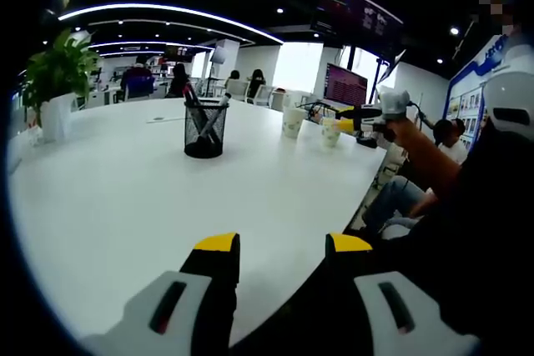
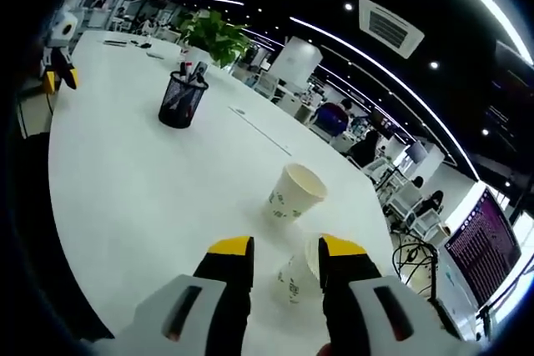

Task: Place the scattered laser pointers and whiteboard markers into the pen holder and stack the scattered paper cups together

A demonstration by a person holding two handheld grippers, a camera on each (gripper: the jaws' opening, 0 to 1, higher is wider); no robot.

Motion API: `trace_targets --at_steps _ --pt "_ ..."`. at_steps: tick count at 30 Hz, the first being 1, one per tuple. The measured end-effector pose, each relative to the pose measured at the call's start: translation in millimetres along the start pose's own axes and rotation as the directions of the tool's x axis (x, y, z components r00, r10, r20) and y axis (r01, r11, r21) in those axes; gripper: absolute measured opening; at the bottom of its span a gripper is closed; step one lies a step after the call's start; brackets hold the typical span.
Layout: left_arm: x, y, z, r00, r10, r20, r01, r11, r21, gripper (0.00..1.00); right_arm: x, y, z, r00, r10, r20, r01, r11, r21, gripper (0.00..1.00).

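Observation:
On the white table (image 1: 125, 198) stands a black mesh pen holder (image 1: 204, 131) with markers upright in it. Two white paper cups (image 1: 294, 121) (image 1: 331, 132) stand to its right. My left gripper (image 1: 282, 243) hovers open over the table's near edge with nothing between its jaws. My right gripper (image 1: 345, 125) reaches in beside the nearer cup. In the right gripper view, my right gripper (image 2: 287, 248) is open with its jaws around a small paper cup (image 2: 290, 283). The other cup (image 2: 294, 193) stands just beyond it. The pen holder (image 2: 182, 99) is further left, and my left gripper (image 2: 58, 60) is at the far edge.
A potted plant (image 1: 54, 81) stands at the table's far left corner, also visible as the plant (image 2: 213, 35) behind the holder. The table edge runs close on the right, where a person's orange sleeve (image 1: 425, 160) reaches in. Screens (image 1: 345, 85) and seated people line the back.

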State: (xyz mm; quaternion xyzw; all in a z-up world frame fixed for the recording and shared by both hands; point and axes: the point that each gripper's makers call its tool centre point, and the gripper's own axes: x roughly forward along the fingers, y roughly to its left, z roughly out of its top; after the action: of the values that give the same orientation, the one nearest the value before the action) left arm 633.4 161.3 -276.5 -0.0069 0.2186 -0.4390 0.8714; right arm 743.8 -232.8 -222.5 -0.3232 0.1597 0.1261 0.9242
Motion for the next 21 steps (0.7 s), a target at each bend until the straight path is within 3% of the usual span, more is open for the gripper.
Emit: trace_targets --at_steps 21 --pt "-0.7 1.6 -0.8 1.0 0.005 -0.008 -0.005 1.0 0.001 0.42 7.0 -13.0 -3.3 0.997 0.035 -0.062 -0.039 0.996 -0.075 0.3"
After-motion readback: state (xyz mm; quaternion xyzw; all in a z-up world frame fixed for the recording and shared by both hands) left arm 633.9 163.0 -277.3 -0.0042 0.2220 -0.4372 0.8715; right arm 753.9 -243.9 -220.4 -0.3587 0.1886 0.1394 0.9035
